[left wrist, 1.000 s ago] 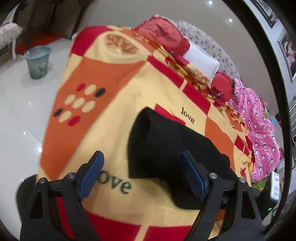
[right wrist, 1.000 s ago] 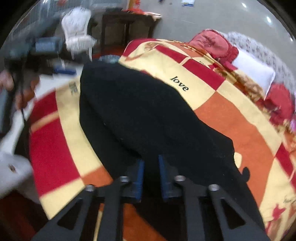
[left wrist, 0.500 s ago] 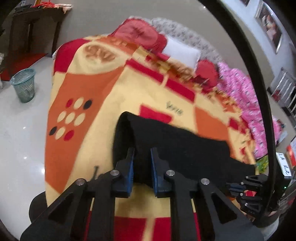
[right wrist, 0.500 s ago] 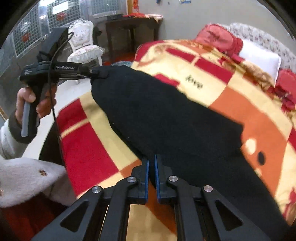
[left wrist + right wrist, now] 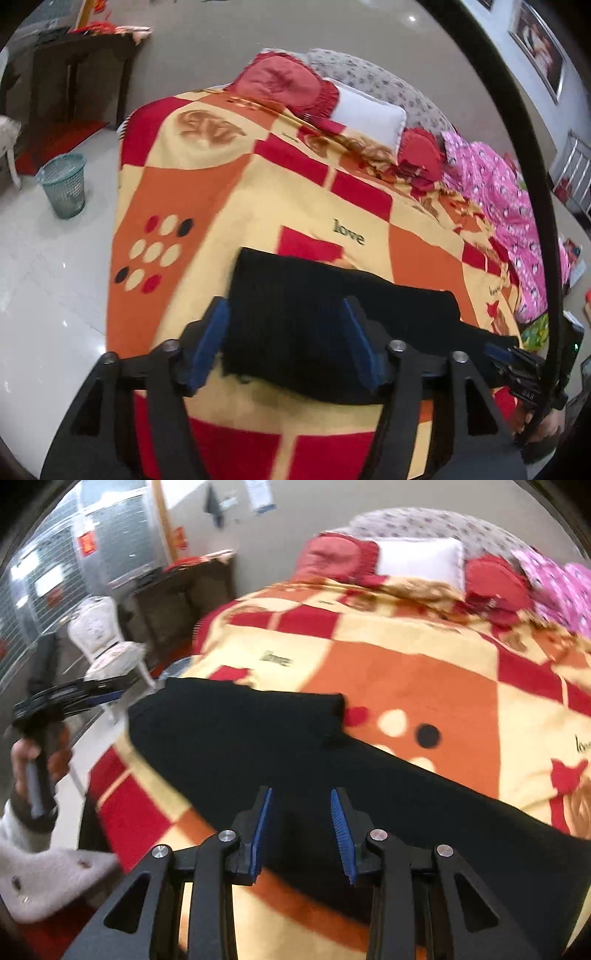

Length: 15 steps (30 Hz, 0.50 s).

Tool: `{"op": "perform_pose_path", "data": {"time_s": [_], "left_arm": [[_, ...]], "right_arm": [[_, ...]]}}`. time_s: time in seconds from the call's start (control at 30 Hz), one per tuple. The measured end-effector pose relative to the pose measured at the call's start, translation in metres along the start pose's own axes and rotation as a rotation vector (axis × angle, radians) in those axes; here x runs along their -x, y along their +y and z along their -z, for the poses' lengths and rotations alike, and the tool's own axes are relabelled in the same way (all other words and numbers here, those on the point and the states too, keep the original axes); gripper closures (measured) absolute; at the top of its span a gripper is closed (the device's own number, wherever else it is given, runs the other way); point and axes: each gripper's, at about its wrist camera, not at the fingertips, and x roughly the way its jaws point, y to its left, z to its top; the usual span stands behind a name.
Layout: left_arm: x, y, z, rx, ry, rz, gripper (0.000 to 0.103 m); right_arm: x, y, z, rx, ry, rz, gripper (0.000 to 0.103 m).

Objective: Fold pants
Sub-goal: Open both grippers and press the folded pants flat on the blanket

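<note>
left hand-held gripper [image 5: 288, 341] | right hand-held gripper [image 5: 301, 830] | both now spread, released | black pants [image 5: 314, 306] folded on blanket [image 5: 229, 192]

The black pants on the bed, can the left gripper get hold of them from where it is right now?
Probably yes: the left gripper is open, its blue pads flanking the near end of the black pants, with nothing between them.

Our left gripper [image 5: 286, 339] and right gripper [image 5: 301, 829] share black triangulated arms, silver screws and ribbed blue pads [image 5: 339, 830]. At the frame's left edge, our bare-skinned left hand [image 5: 35, 755] leaves a fuzzy white sleeve [image 5: 40, 871].
</note>
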Motion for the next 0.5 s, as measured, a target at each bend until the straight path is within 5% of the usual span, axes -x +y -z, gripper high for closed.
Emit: {"op": "perform_pose_path", "data": {"time_s": [0.2, 0.33, 0.5], "left_arm": [[-0.037, -0.027, 0.017, -0.06, 0.079, -0.023, 0.03], [-0.06, -0.036, 0.027, -0.139, 0.077, -0.116, 0.019], [-0.05, -0.046, 0.023, -0.141, 0.059, -0.138, 0.018]], "right_arm": [[-0.028, -0.03, 0.007, -0.043, 0.025, 0.133, 0.073], [-0.017, -0.056, 0.008, -0.137, -0.018, 0.135, 0.078], [0.016, -0.067, 0.022, -0.174, -0.041, 0.159, 0.074]]}}
